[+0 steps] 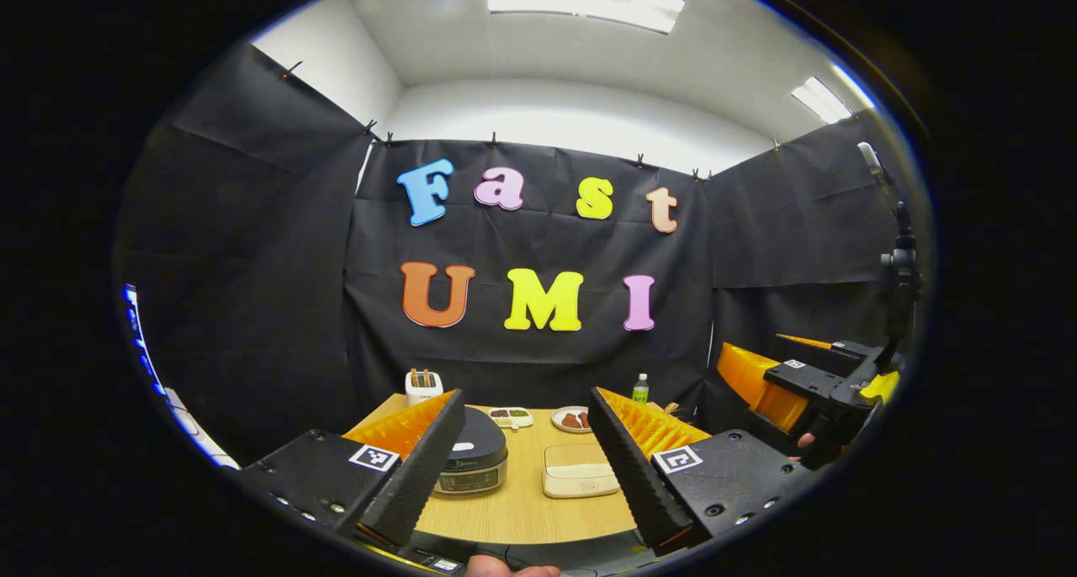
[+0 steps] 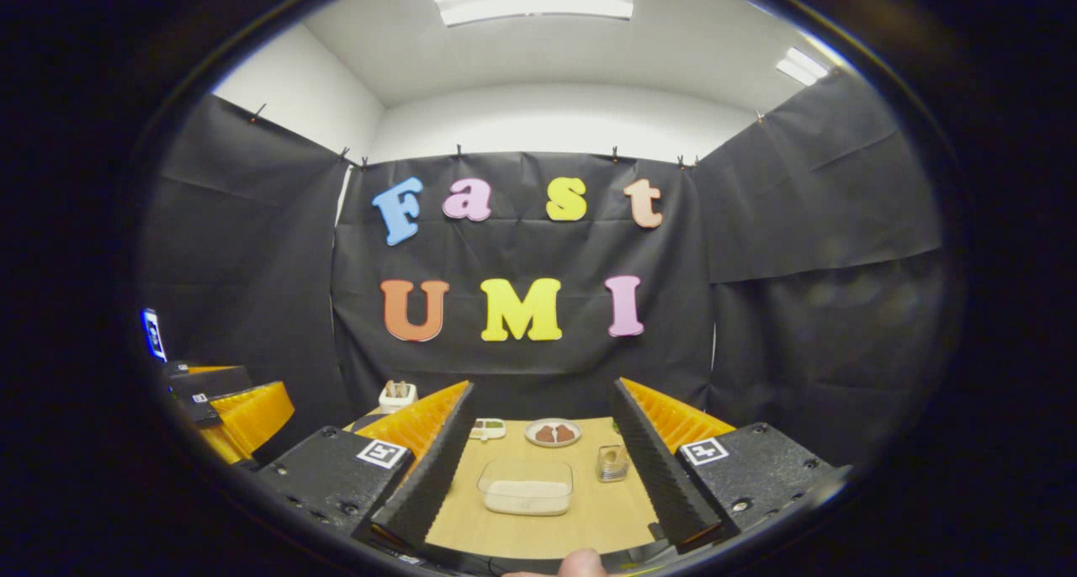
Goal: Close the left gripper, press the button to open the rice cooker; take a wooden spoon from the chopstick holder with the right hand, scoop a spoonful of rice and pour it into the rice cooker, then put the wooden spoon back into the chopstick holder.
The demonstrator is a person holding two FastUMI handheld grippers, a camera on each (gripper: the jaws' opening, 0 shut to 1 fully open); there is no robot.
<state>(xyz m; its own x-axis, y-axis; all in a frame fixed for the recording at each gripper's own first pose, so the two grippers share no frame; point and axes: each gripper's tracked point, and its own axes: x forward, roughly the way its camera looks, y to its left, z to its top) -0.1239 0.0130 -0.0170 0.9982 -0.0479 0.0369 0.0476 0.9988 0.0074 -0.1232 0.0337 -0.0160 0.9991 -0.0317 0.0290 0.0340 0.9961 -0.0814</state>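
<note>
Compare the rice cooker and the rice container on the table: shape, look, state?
The rice cooker is round, dark and opaque with its lid down; the rice container is rectangular, clear-walled and shows a pale layer of rice inside. The rice cooker stands taller, the rice container sits low and flat. Shared: both rest on the wooden table, untouched, with the left tongs and right tongs open, held back from them.

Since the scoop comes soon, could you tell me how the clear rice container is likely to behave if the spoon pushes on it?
The clear container is low and wide, so it should not tip. It looks like thin plastic holding only a shallow layer of rice, so it is probably light and may slide on the smooth wooden table under a sideways push. Its walls may flex a little.
</note>
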